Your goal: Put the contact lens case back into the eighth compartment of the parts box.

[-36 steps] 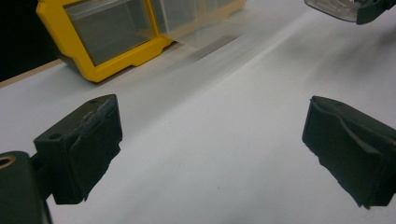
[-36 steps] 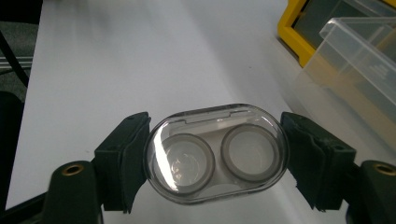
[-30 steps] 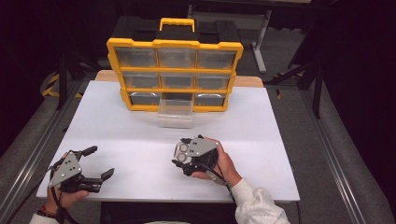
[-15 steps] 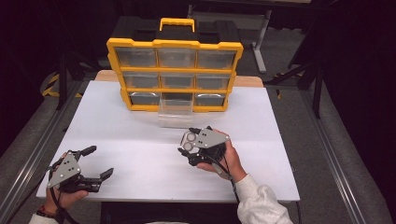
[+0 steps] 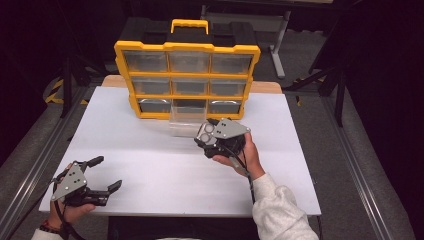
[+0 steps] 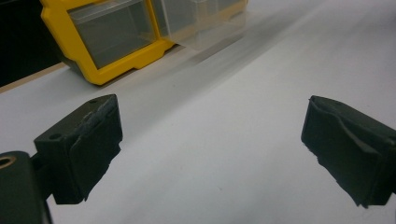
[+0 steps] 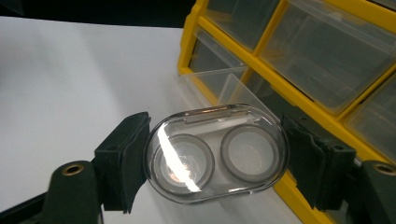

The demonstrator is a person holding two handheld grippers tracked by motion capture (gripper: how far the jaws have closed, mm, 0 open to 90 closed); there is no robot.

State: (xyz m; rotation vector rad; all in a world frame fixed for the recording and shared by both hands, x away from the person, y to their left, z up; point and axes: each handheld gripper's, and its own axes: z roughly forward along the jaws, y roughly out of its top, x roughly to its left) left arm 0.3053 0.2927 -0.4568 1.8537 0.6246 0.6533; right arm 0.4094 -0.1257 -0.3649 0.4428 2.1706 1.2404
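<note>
Right tool [image 5: 206,136] with case [image 7: 215,152], nearer organizer [image 5: 187,75]

Left hand-held gripper [image 5: 102,173]: jaws spread wide, held low near the desk [image 5: 150,160] edge.
Right hand-held gripper [image 5: 207,134]: raised, jaws clamped.

A glossy clear-plastic case [image 7: 215,154] with two round wells catches a bright glare between the matt black pads [image 7: 122,161] of the right tool [image 7: 215,158]. Behind it, the organizer [image 5: 186,80] pairs smooth yellow plastic with translucent drawers. The white surface [image 5: 150,165] looks smooth and matt; a sleeve [image 5: 282,212] is soft white cloth.
</note>
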